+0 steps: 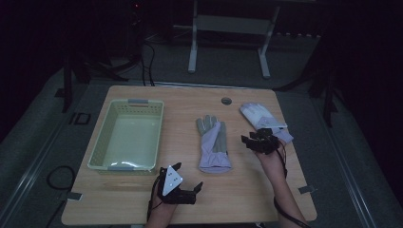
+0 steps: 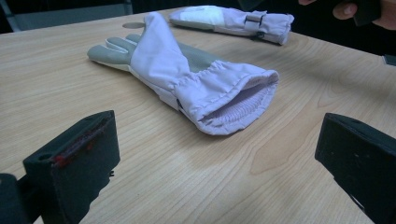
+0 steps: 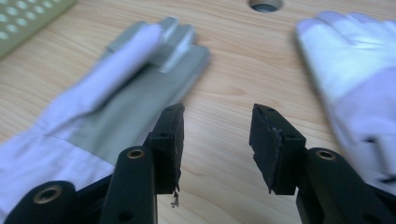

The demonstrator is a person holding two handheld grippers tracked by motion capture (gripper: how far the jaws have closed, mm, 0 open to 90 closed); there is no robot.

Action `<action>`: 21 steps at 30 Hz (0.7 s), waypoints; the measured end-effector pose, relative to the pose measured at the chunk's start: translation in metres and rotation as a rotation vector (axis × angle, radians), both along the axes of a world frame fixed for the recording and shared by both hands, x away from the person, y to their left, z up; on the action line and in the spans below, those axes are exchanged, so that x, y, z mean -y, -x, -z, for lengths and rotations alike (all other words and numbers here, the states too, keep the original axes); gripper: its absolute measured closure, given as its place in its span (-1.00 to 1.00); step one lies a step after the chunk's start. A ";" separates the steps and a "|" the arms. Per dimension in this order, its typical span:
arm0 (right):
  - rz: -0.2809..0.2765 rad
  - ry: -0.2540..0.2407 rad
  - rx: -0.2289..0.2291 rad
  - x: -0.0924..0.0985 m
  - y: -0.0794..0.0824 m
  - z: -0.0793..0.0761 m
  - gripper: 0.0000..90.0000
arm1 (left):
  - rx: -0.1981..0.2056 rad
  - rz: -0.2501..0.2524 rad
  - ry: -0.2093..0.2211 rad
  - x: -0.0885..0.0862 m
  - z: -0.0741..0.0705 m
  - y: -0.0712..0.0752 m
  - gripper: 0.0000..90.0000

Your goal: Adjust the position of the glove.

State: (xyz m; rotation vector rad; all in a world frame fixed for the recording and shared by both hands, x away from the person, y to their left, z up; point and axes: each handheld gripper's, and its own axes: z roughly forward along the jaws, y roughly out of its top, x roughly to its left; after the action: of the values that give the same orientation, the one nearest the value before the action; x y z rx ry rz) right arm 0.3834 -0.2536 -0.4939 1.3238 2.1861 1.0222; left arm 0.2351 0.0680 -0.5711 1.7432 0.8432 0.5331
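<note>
Lying palm-up near the middle of the light wooden desk (image 1: 247, 199) is a lilac fabric glove with a grey palm (image 1: 214, 143), its fingers pointing away from the person and its gathered, open cuff toward the near edge. A second lilac glove with a white back panel and a small buckle strap (image 1: 263, 121) lies to its right, near the far right corner, angled with its fingers toward the far edge; the two gloves are apart. A pale green perforated plastic basket (image 1: 127, 135) sits on the left part of the desk, well apart from both gloves. A small round grommet hole (image 1: 226, 100) is set in the desk near the far edge.

The left gripper (image 1: 184, 179), with a grey three-cornered plate on top, sits low near the front edge, just beside the grey-palmed glove's cuff; in the left gripper view its jaws are spread wide, holding nothing, with the cuff opening facing them. The right gripper (image 1: 259, 140) hovers between the two gloves, over the cuff end of the white-backed glove. In the right gripper view its jaws stand apart over bare wood, gripping nothing, with the grey-palmed glove on one side and the white-backed glove on the other.
</note>
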 end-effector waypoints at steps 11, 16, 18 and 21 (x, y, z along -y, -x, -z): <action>0.045 0.049 0.064 0.061 -0.023 -0.018 0.29 | 0.000 -0.002 -0.002 0.000 0.000 0.000 -1.00; 0.051 0.005 0.048 0.083 -0.039 -0.018 0.26 | -0.001 -0.004 -0.003 0.000 0.000 0.000 -1.00; 0.050 -0.008 0.046 0.085 -0.042 -0.017 0.27 | 0.000 -0.006 -0.003 0.000 0.000 0.000 -1.00; 0.039 -0.009 0.069 0.089 -0.047 -0.015 0.30 | 0.002 -0.009 -0.005 0.001 0.000 0.001 -1.00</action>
State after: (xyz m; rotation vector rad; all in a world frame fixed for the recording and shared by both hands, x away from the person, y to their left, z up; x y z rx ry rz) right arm 0.4305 -0.3429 -0.4786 1.3096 2.0994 1.0485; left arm 0.2345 0.0673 -0.5710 1.7441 0.8498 0.5437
